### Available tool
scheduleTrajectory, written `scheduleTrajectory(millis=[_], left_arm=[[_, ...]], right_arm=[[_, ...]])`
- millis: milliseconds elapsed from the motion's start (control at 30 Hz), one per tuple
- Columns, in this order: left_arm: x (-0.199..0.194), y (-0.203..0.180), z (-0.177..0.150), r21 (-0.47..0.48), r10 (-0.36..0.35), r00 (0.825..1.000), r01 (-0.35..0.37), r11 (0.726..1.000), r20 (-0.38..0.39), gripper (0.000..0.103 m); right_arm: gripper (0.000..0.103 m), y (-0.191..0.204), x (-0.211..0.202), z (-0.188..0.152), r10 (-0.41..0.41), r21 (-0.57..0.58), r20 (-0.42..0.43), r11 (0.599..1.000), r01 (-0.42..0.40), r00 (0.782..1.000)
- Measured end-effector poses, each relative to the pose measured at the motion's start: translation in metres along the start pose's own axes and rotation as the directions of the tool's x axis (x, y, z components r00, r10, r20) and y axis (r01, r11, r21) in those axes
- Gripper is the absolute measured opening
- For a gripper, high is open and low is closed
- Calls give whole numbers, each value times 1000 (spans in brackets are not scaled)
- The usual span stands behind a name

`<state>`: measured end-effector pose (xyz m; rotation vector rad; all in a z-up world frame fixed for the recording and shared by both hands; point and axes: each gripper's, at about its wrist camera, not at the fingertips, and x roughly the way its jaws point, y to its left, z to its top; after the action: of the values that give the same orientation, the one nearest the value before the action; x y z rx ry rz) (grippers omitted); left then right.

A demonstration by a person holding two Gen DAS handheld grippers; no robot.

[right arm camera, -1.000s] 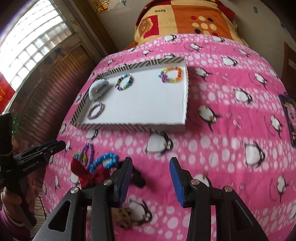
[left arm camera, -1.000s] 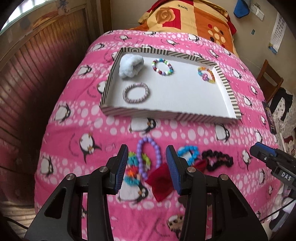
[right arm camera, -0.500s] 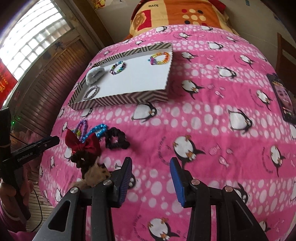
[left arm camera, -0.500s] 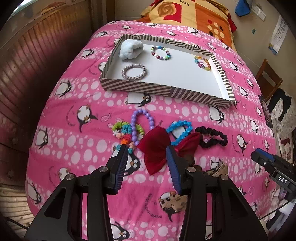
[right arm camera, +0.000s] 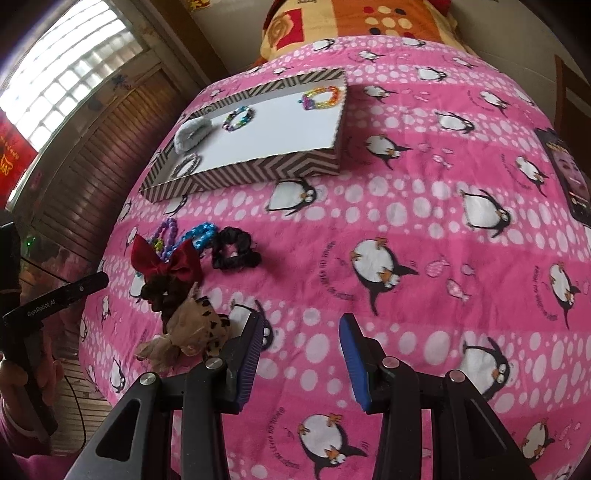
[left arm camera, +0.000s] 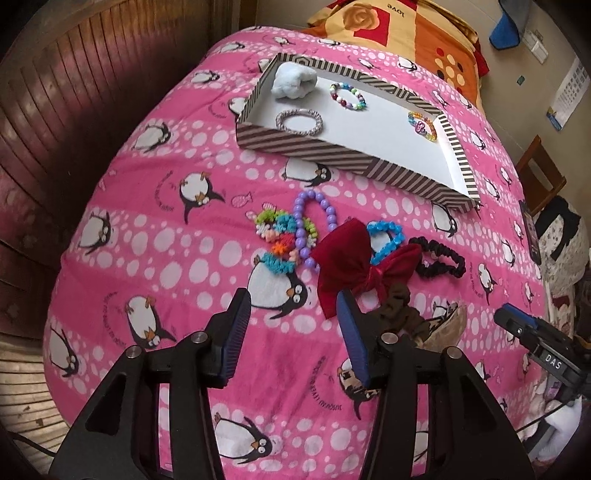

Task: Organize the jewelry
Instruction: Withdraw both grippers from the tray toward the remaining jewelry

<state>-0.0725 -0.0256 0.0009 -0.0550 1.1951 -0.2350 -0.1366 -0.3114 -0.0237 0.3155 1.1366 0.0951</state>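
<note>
A striped tray [left arm camera: 306,146] on the pink penguin blanket holds a blue fluffy scrunchie [left arm camera: 294,79], a grey ring bracelet [left arm camera: 299,121] and two beaded bracelets [left arm camera: 347,96]. In front of it lie a purple bead bracelet [left arm camera: 314,221], a multicolour fuzzy band [left arm camera: 277,236], a red bow [left arm camera: 354,264], a blue bracelet [left arm camera: 386,236], a black scrunchie [left arm camera: 439,258], a brown scrunchie [left arm camera: 399,314] and a leopard bow [right arm camera: 192,328]. My left gripper [left arm camera: 293,321] is open and empty, just short of the red bow. My right gripper [right arm camera: 301,336] is open and empty, right of the leopard bow.
The tray also shows in the right wrist view [right arm camera: 258,173]. A phone [right arm camera: 567,173] lies on the blanket at the right. An orange pillow [left arm camera: 406,26] sits beyond the tray. A wooden wall panel [left arm camera: 74,92] runs along the left of the bed. A chair [left arm camera: 535,173] stands at the right.
Both grippers have drawn back toward the near edge of the bed, so the loose pieces and the tray now sit farther ahead. Both stay open and empty.
</note>
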Motion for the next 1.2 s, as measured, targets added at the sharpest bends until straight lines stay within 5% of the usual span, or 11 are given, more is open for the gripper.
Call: scheduleTrajectory(millis=[700,1100,1200], left_arm=[[25,32,14,4,-4,1000,4,1000,-21,49],[67,19,27,108,11,997,-3,994,-71,48],[72,17,29,126,16,998,-8,992,-64,39]], right_arm=[[41,37,30,21,25,-55,-46,998,-27,999],[41,34,41,29,15,-25,-64,1000,-17,998],[41,33,43,32,15,-19,-68,1000,-16,998]])
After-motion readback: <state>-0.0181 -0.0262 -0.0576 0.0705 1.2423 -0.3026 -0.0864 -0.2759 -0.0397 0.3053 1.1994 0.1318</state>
